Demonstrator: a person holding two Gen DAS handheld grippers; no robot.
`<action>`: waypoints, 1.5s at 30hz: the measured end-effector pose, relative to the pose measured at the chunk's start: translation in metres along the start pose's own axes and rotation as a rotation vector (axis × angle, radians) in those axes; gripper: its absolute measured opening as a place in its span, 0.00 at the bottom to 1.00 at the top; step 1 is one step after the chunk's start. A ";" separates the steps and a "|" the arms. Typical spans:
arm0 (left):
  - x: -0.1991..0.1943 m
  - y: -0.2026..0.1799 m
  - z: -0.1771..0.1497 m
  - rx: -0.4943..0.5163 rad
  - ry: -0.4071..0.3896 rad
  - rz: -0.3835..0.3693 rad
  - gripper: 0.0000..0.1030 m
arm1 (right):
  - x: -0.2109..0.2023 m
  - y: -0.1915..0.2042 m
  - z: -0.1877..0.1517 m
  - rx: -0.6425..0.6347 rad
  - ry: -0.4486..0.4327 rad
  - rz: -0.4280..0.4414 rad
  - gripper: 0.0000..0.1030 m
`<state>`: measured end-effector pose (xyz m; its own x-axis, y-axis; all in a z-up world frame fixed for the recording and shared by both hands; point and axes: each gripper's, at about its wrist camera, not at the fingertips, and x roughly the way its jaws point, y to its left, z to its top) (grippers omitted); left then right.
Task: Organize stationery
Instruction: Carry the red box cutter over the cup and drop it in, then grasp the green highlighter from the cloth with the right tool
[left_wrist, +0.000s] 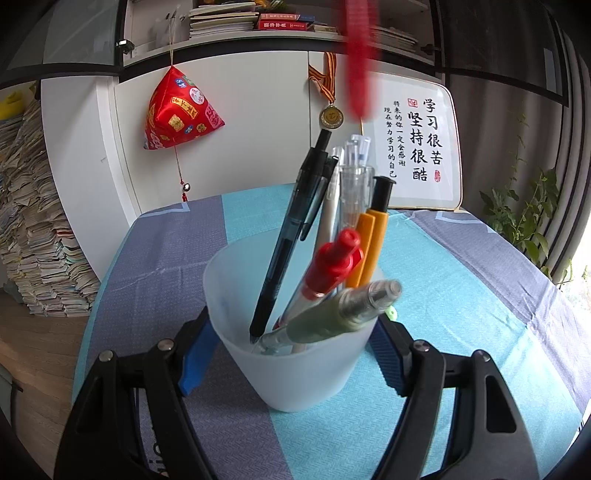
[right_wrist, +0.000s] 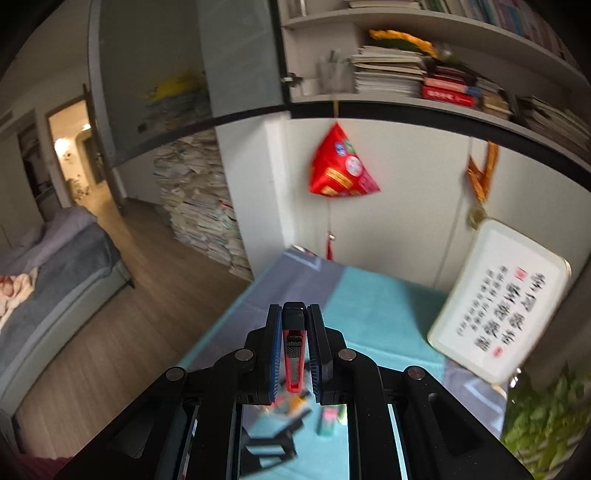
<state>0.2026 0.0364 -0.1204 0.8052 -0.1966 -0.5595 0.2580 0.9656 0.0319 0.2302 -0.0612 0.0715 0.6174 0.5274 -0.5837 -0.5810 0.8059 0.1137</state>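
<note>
Black linkage arms fill the bottom of the left wrist view, and the left gripper (left_wrist: 291, 343) has its blue-padded fingers (left_wrist: 195, 354) pressed against both sides of a frosted plastic cup (left_wrist: 295, 373), gripping it. The cup stands on a tablecloth (left_wrist: 166, 258) of blue-grey and turquoise blocks, near the camera, with bare cloth behind it and to both sides. Inside the cup lean several pens: a black pen (left_wrist: 291, 236), clear pens (left_wrist: 354, 177), an orange pen (left_wrist: 373, 240), a red-capped pen (left_wrist: 332, 266) and a pale green pen (left_wrist: 332, 317). A blurred red utility knife (left_wrist: 360, 59) hangs above the cup at the top of the frame. At the table's far edge a framed calligraphy board (left_wrist: 417, 144) leans on the white cabinet; its large characters read 学习很苦 坚持很酷. A gold medal (left_wrist: 330, 116) and a red cloth ornament (left_wrist: 177, 110) hang on the cabinet doors. Stacked papers (left_wrist: 33, 229) rise past the table's left edge.

From the right wrist view, the right gripper (right_wrist: 293, 350) is closed on the red utility knife (right_wrist: 294, 354), which stands upright between the blue pads, well above the tablecloth (right_wrist: 369, 306). Below, between the arms, blurred items lie on the cloth; what they are cannot be told. The table's left edge drops to open wooden floor (right_wrist: 147, 288), with a bed (right_wrist: 55, 266) beyond. The calligraphy board (right_wrist: 502, 299) stands to the right, its writing too blurred to read here.
</note>
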 end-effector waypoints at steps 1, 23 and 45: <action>0.000 0.000 0.000 0.002 0.000 -0.002 0.71 | 0.005 0.002 0.001 -0.004 -0.002 0.010 0.13; 0.001 -0.004 0.001 0.020 -0.001 -0.003 0.71 | 0.088 0.001 -0.047 -0.014 0.120 0.062 0.13; 0.000 0.006 0.001 -0.012 -0.001 0.066 0.71 | 0.062 -0.080 -0.088 0.220 0.233 -0.056 0.14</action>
<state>0.2047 0.0417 -0.1196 0.8205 -0.1331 -0.5559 0.1984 0.9784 0.0588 0.2685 -0.1162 -0.0443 0.4929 0.4251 -0.7592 -0.4052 0.8843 0.2321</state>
